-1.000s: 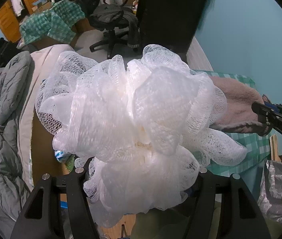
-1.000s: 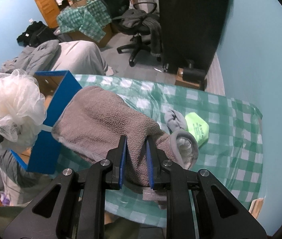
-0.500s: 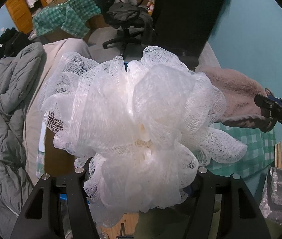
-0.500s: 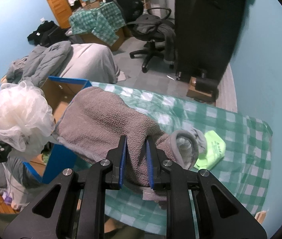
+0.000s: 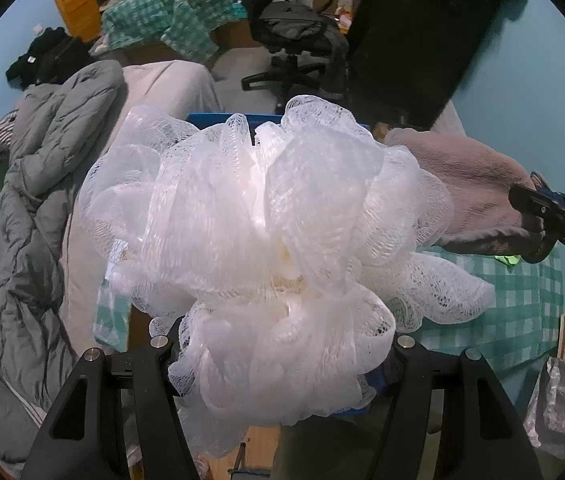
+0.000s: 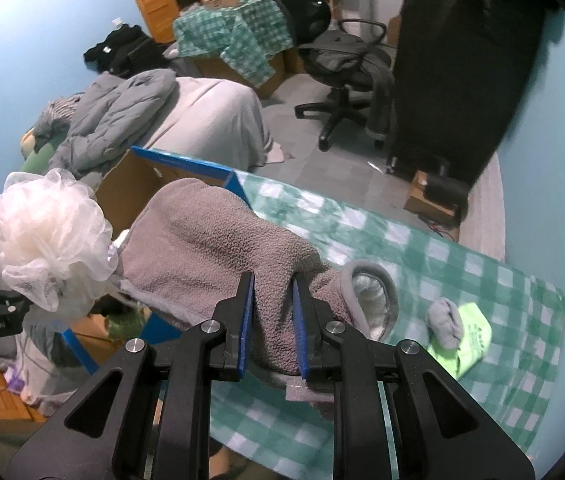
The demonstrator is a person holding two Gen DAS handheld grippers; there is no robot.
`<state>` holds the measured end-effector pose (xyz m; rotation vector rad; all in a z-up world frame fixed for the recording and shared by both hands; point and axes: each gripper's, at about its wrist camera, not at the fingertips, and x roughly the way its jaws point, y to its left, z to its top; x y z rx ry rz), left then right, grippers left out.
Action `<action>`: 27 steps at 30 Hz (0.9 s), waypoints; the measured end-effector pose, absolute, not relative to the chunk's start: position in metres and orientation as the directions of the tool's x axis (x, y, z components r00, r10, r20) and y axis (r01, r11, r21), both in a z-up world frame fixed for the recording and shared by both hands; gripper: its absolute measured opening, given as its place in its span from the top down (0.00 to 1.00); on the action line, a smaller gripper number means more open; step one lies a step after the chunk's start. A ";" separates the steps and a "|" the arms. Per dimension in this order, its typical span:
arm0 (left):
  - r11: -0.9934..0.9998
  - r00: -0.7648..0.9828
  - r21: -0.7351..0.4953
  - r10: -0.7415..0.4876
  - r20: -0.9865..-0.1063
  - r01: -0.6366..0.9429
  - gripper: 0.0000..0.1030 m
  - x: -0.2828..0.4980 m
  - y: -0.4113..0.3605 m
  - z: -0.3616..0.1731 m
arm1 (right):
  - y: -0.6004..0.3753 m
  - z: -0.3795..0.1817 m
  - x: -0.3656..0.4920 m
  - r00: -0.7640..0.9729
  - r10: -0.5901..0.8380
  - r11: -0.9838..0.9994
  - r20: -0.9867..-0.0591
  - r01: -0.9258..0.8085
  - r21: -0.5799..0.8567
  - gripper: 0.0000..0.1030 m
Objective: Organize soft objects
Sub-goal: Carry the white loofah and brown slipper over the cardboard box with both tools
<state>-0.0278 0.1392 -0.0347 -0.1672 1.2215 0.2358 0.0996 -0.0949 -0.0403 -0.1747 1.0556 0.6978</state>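
A big white mesh bath pouf (image 5: 266, 240) fills the left wrist view, and my left gripper (image 5: 282, 344) is shut on its lower part. The same pouf (image 6: 46, 244) hangs at the left of the right wrist view, beside the blue-edged cardboard box (image 6: 186, 164). My right gripper (image 6: 273, 292) is shut on a grey-brown fleece slipper (image 6: 218, 256), held in the air over the box's near corner and the table's left end. That slipper (image 5: 470, 184) shows behind the pouf in the left view. The inside of the box is mostly hidden.
A green-checked tablecloth (image 6: 442, 264) covers the table; on it lie a small grey sock (image 6: 446, 320) and a lime-green pack (image 6: 470, 340). Behind stand a bed with grey bedding (image 6: 130, 116), an office chair (image 6: 342, 68) and a tall black cabinet (image 6: 458, 60).
Both grippers have carried their loads leftward towards the blue box. The slipper now reaches over the box's corner, and the sock and green pack have slid to the right of the view.
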 end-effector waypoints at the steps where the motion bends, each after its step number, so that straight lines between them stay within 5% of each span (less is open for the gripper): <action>1: 0.961 0.322 0.000 0.092 -0.942 -0.275 0.37 -0.029 0.143 -0.035 | -0.089 -0.041 0.100 0.299 0.445 0.769 -0.844 -0.611 0.189 0.84; 27: 0.932 0.241 0.013 0.107 -0.965 -0.363 0.37 -0.029 0.207 -0.079 | 0.024 -0.063 0.118 0.260 0.405 0.709 -0.877 -0.695 0.122 0.84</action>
